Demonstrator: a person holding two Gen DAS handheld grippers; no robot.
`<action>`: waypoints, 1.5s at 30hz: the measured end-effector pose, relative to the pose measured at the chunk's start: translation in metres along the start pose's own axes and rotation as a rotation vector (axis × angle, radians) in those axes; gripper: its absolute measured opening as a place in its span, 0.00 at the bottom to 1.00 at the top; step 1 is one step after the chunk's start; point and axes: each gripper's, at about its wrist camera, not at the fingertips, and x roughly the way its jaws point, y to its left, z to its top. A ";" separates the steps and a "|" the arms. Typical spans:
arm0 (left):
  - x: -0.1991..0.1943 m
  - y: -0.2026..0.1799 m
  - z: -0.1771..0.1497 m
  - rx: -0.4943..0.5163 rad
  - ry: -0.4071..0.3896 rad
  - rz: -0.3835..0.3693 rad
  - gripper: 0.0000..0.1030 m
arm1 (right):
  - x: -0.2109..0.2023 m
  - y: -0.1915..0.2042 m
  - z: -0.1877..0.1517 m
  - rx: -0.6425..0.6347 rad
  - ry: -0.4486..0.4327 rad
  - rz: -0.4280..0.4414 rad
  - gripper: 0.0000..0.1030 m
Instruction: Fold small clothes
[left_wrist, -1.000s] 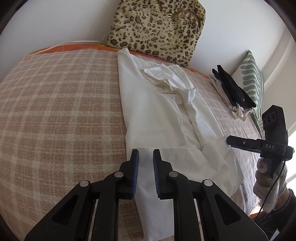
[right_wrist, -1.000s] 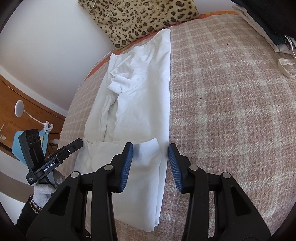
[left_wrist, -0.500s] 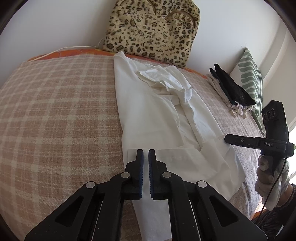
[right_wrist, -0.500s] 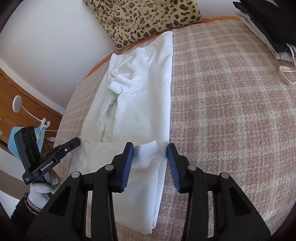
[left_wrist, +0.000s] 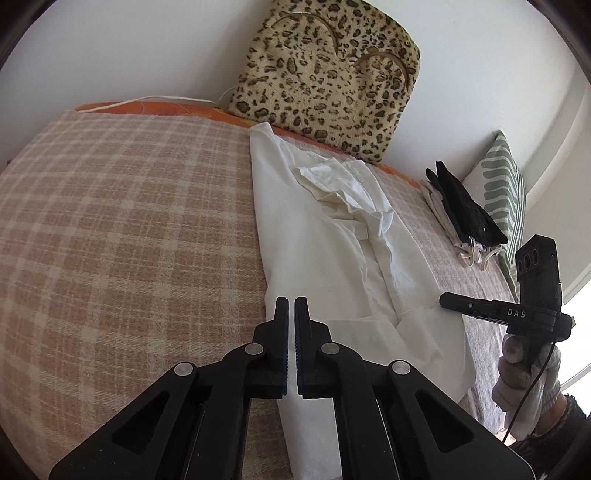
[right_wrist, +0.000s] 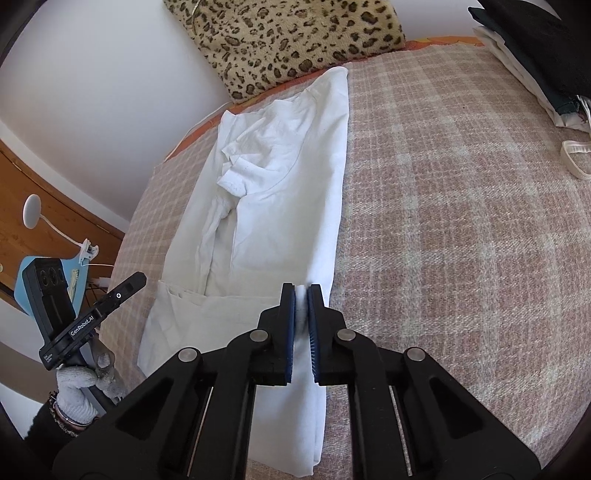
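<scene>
A white garment (left_wrist: 325, 236) lies lengthwise on the plaid bedspread (left_wrist: 129, 240), folded into a long strip with its near end turned back. It also shows in the right wrist view (right_wrist: 280, 192). My left gripper (left_wrist: 291, 306) is shut on the garment's near left corner. My right gripper (right_wrist: 302, 295) is shut on the near right corner, with white cloth pinched between the blue pads (right_wrist: 290, 314). Each gripper shows in the other's view: the right one (left_wrist: 448, 299), the left one (right_wrist: 138, 278).
A leopard-print cushion (left_wrist: 325, 77) leans on the wall at the far end. A stack of folded dark and light clothes (left_wrist: 461, 210) and a green-patterned pillow (left_wrist: 506, 192) lie at the right. A wooden cabinet (right_wrist: 37, 206) stands left of the bed.
Both grippers moved forward along the cloth's near end and closed, from open a second ago to shut on the garment's corners.
</scene>
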 end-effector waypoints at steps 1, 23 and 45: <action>0.000 0.000 0.000 0.002 0.009 -0.008 0.15 | -0.001 0.001 0.000 -0.007 -0.003 -0.009 0.08; 0.025 -0.042 -0.019 0.347 0.059 0.173 0.36 | -0.013 -0.002 0.004 -0.002 -0.023 0.031 0.09; 0.011 -0.020 -0.011 0.244 0.045 0.227 0.36 | -0.011 -0.011 -0.001 0.004 0.003 -0.009 0.12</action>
